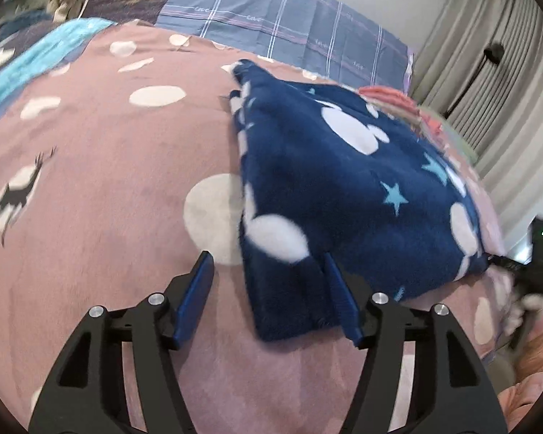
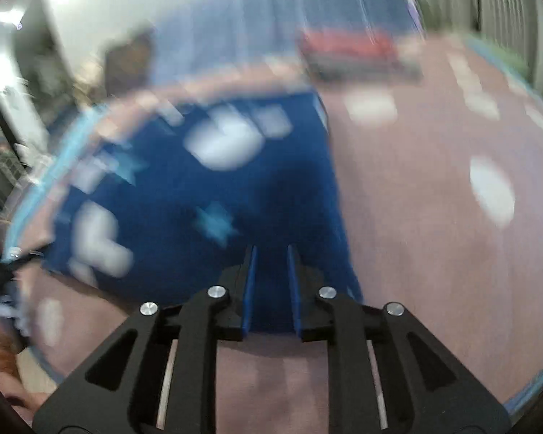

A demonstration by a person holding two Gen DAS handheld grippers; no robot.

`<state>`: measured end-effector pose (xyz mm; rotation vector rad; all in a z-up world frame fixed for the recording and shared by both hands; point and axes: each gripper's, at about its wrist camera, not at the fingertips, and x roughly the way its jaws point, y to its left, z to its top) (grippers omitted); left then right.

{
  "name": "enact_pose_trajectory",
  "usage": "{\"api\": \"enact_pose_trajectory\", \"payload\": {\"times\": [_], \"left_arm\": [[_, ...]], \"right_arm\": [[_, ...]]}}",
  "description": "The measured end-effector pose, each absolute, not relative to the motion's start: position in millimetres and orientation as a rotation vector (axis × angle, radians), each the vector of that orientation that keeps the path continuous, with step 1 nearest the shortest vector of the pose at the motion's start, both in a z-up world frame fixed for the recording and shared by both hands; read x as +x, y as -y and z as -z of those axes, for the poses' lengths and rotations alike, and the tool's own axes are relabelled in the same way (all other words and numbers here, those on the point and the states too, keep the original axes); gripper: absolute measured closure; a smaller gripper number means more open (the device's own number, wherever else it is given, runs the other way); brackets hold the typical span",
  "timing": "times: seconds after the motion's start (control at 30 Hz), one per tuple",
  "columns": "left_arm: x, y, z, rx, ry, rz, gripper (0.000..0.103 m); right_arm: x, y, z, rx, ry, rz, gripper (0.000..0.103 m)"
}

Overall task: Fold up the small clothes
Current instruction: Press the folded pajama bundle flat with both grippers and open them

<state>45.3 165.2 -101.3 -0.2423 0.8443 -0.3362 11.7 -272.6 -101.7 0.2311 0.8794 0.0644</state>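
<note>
A navy fleece garment (image 1: 344,181) with white mouse-head shapes and pale blue stars lies folded on the pink bedspread (image 1: 108,181). My left gripper (image 1: 268,266) is open over the garment's near corner. Its right finger (image 1: 338,289) rests over the fleece and its left finger (image 1: 199,285) is above bare bedspread. The right wrist view is blurred. There my right gripper (image 2: 271,253) has its jaws close together, with the near edge of the garment (image 2: 217,188) filling the gap. In the left wrist view the right gripper (image 1: 506,264) shows dark at the garment's far right corner.
A stack of folded clothes (image 1: 391,97) (image 2: 351,50) sits behind the garment, near a plaid pillow (image 1: 289,25). A turquoise blanket (image 1: 36,58) lies at the far left. Grey curtains (image 1: 488,54) hang along the right side. A person's hand (image 2: 0,354) shows at the lower left.
</note>
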Motion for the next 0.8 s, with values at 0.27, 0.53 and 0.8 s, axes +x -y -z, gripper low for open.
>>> {"api": "enact_pose_trajectory", "payload": {"times": [0.27,0.53,0.8], "left_arm": [[42,-187,85,-0.321,-0.799,0.377,0.039],[40,-214,81,-0.371,-0.756,0.332,0.039],[34,-234,70,-0.380,-0.699,0.339,0.039]], "right_arm": [[6,259,83,0.284,-0.840,-0.035,0.085],[-2,111,54,-0.100,-0.691,-0.380,0.059],[-37,-35,81,-0.621,-0.529,-0.582,0.047]]}}
